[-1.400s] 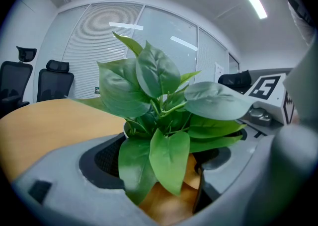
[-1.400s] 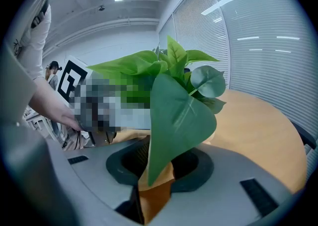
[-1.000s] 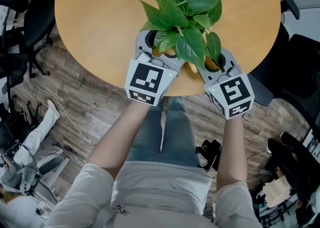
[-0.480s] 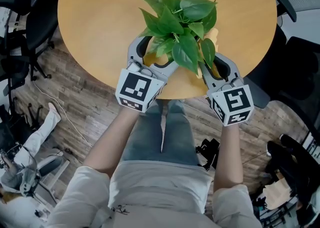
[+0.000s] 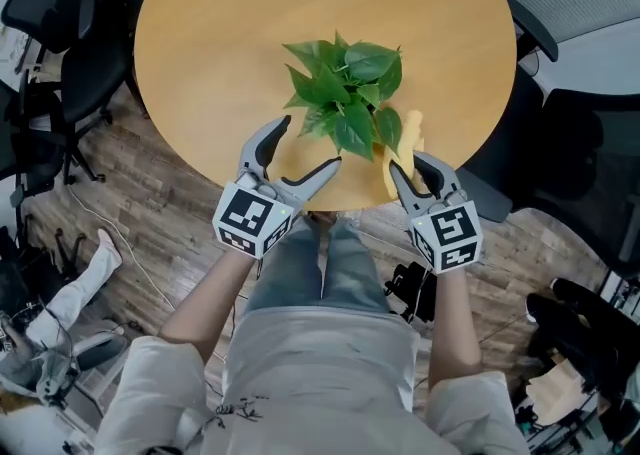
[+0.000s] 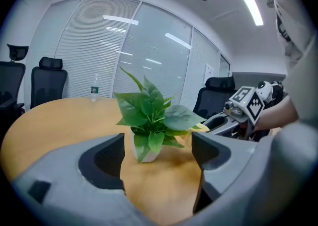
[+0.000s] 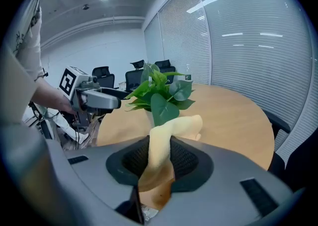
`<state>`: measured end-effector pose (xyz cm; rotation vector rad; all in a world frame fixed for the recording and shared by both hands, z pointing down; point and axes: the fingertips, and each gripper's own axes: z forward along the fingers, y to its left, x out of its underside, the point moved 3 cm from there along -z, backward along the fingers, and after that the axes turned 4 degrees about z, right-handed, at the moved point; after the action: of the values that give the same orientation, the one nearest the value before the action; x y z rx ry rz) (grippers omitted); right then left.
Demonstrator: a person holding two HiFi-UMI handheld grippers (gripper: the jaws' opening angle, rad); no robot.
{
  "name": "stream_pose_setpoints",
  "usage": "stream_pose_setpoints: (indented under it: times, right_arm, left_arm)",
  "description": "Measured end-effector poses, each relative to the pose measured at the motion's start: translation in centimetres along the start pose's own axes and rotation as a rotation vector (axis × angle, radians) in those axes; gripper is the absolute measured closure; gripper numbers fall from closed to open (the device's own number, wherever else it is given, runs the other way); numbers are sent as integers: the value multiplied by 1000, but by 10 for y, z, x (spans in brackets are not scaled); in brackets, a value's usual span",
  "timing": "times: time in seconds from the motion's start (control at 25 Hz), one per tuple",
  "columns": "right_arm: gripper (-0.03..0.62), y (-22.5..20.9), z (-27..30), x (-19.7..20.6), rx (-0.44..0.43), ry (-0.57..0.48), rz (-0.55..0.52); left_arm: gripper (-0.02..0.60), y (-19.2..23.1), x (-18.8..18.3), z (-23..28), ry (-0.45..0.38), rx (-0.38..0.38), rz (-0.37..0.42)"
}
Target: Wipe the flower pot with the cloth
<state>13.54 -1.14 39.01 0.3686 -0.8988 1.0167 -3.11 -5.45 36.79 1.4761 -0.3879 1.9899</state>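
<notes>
right gripper view: the right gripper point(image 5: 405, 169) has its jaws clamped on the yellow cloth point(image 7: 161, 145), loose end drooping toward the white flower pot point(image 6: 145, 153) near the worktop's point(image 5: 220, 33) front edge. the left gripper point(image 5: 308, 147) sits just short of it, jaws wide and empty. i'd steady the pot with it, then sweep the cloth in under the leaves point(image 5: 345, 93).

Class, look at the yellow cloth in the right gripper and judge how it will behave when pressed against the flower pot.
Probably floppy: the yellow cloth bends over beyond the right gripper, so it should fold around the flower pot rather than shove it. It looks soft and light, and is unlikely to slip while clamped.
</notes>
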Motion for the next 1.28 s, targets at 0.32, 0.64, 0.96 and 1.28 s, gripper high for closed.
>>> stream_pose_setpoints:
  times: [0.32, 0.64, 0.96, 1.28]
  right_arm:
    - [494, 7, -44, -31, 17, -46, 2]
    - [494, 20, -73, -62, 20, -92, 35]
    - [494, 67, -95, -96, -35, -167, 8]
    - [494, 85, -102, -136, -78, -257, -10]
  left_arm:
    - [263, -15, -34, -35, -14, 9, -12]
    - [452, -29, -60, -51, 14, -15, 44]
    - [549, -54, -79, -63, 10, 8, 15]
    - [571, -63, -97, -73, -11, 32, -6]
